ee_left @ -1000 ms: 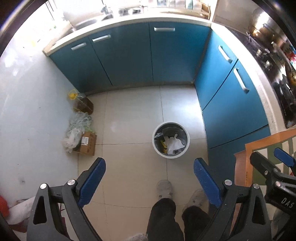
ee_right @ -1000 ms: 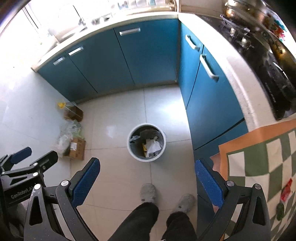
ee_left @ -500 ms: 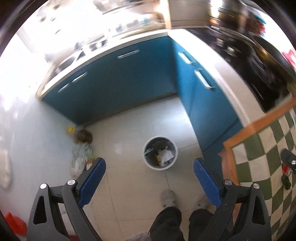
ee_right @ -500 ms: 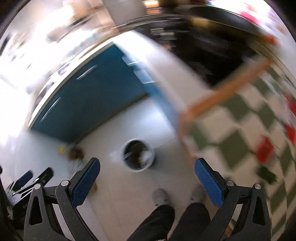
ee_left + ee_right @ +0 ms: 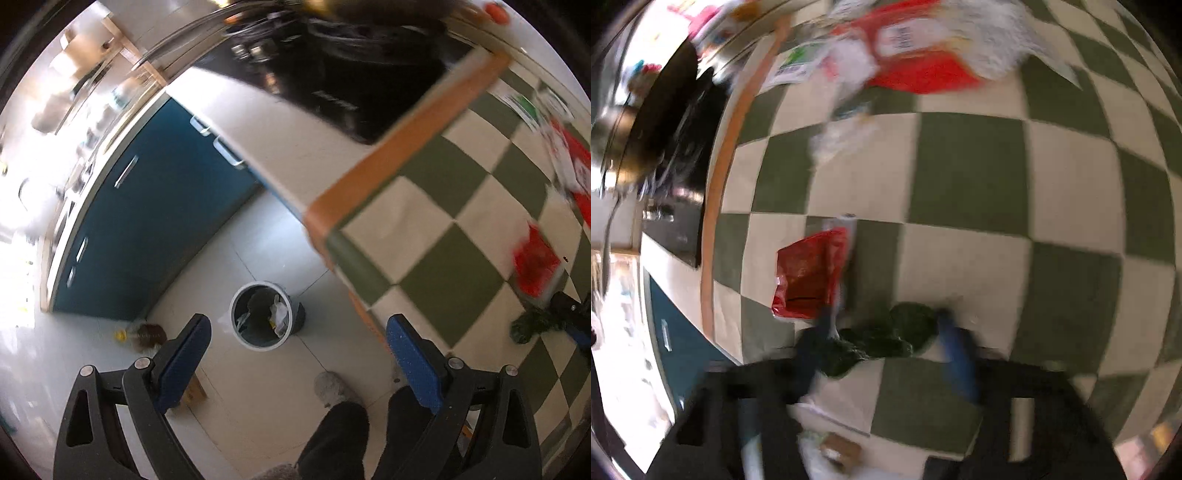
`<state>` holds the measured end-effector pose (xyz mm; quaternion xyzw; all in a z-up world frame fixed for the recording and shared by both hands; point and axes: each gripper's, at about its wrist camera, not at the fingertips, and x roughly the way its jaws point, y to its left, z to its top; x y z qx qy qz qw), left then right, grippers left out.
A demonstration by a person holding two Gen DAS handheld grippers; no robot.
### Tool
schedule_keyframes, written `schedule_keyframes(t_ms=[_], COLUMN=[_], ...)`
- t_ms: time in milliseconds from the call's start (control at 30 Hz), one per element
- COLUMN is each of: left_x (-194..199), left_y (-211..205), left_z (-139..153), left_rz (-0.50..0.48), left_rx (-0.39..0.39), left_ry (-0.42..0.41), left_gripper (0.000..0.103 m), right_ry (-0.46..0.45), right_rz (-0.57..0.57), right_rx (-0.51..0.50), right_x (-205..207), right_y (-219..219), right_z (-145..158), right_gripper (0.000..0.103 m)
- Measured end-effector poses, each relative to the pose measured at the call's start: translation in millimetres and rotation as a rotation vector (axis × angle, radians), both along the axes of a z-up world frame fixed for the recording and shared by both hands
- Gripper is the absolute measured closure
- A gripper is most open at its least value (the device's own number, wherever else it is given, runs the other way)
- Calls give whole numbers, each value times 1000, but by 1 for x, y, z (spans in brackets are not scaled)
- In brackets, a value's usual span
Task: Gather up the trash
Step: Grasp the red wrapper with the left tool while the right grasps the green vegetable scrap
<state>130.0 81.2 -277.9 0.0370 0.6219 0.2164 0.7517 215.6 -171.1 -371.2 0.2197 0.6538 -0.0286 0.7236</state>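
Note:
A grey trash bin (image 5: 264,315) with scraps inside stands on the floor tiles. My left gripper (image 5: 295,345) is open and empty, held high above the floor near the bin. My right gripper (image 5: 882,343) is over the green-and-cream checked tablecloth (image 5: 967,173), its blurred fingers set either side of a dark green crumpled wrapper (image 5: 882,339); the left wrist view shows that wrapper (image 5: 532,325) too. A red wrapper (image 5: 809,273) lies just beyond it, also visible in the left wrist view (image 5: 535,264). More red-and-white packaging (image 5: 908,48) lies at the far side.
Blue cabinets (image 5: 147,221) run under a pale counter with a black hob (image 5: 351,74). A bottle (image 5: 142,334) and a cardboard box (image 5: 192,389) sit on the floor left of the bin. The person's legs and slippers (image 5: 334,384) are below.
Both grippers swung right from the floor toward the table. The right gripper dropped down over the tablecloth to the dark green wrapper, and its fingers stand closer together than before.

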Motion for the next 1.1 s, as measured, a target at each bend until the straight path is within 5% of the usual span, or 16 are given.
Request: schedule_keyframes(t_ms=[167,367,500,567,667,700,867,1100], left_x=[23,73,107,115,117,116,105,76], left_y=[-30,-87,-126,-137,-147,-150,-144,-54], left_z=[-6,-20,-46,-58,-53,-50,-33,22], left_rz=[-97,-277,-413,-435,-462,-477,-444,-237], left_rx=[-16,-161,-293,-316,-356,-366,-345,-346], left_ry=[23,42,134,171,148,147,102,-72], left_gripper=[6,6,7,20,63,85,92,93], right_ry=[-69,-98,-82,-68,-64,-69,-102,-194], right_rz=[82,131,124,101,78,76,96,209], right_rx=[-49,-133,-171,-165,-163,-163,-149,-69], right_x=[1,7,11,11,10,9,11,15], right_y=[-23,-102,-139,-147,-151,-152,-127,-60], right_z=[14,23,16,8,3,4,14,54], right_gripper=[77,77,77,77,77,77,78,78])
